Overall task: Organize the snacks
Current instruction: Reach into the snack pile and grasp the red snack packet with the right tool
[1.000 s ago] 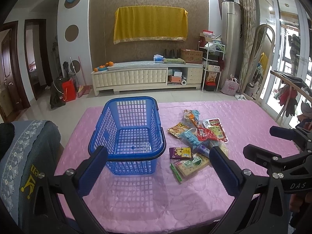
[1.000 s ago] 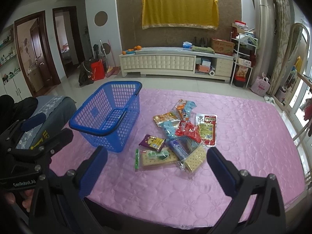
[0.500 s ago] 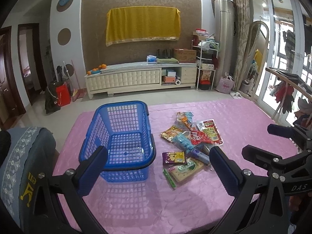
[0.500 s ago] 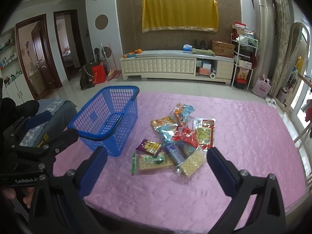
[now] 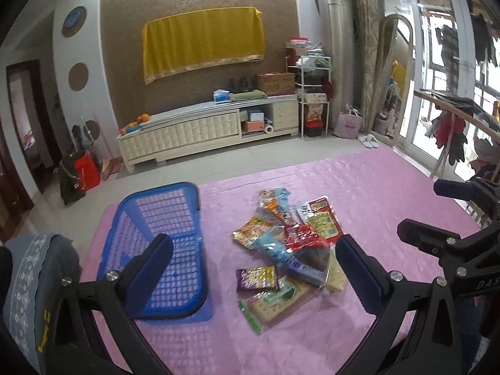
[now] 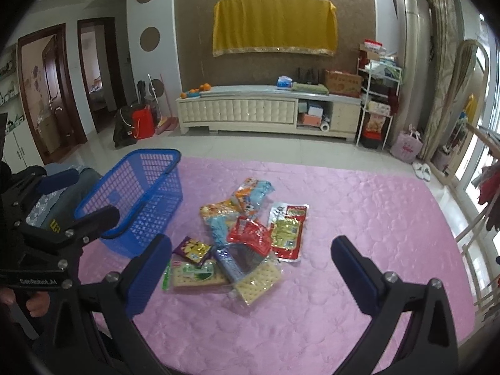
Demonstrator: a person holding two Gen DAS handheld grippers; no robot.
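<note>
Both sets of fingers are spread, empty. Snacks (image 6: 240, 243) are heaped at centre frame on the pink surface (image 6: 359, 218), basket (image 6: 140, 197) at left. One top packet is best pinched singly.

Our two handheld grippers
Black frames, silver screws, blue-padded fingers (image 5: 156, 256); ours read "CenRobot.AI" on left gripper (image 6: 37, 281), "DAS" on right gripper (image 5: 481, 284).

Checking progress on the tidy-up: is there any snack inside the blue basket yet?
No, the blue basket shows only bare mesh inside, and the snack packets all lie in a pile beside it on the pink tablecloth.
</note>
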